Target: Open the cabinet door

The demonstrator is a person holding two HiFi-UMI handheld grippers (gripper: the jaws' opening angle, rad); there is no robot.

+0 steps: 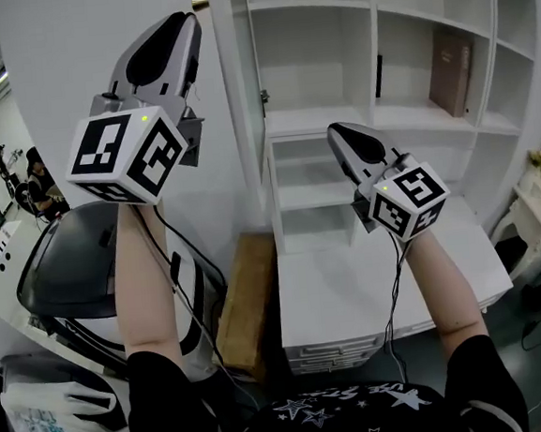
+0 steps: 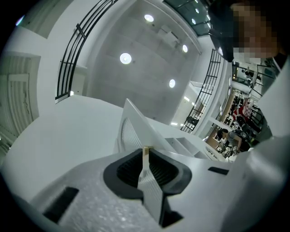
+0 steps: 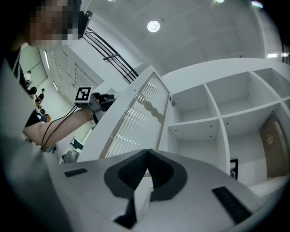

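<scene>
Left gripper (image 1: 183, 22) and right gripper (image 1: 335, 131), both closed, flank open cabinet door (image 3: 136, 115) by countertop (image 1: 353, 292).

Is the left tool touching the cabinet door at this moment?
Touching. The left gripper view shows the thin edge of the cabinet door clamped between the jaws of the left tool, with no gap.

The cabinet door (image 3: 136, 113) is white with ribbed stripes, the book (image 1: 450, 72) brown.
</scene>
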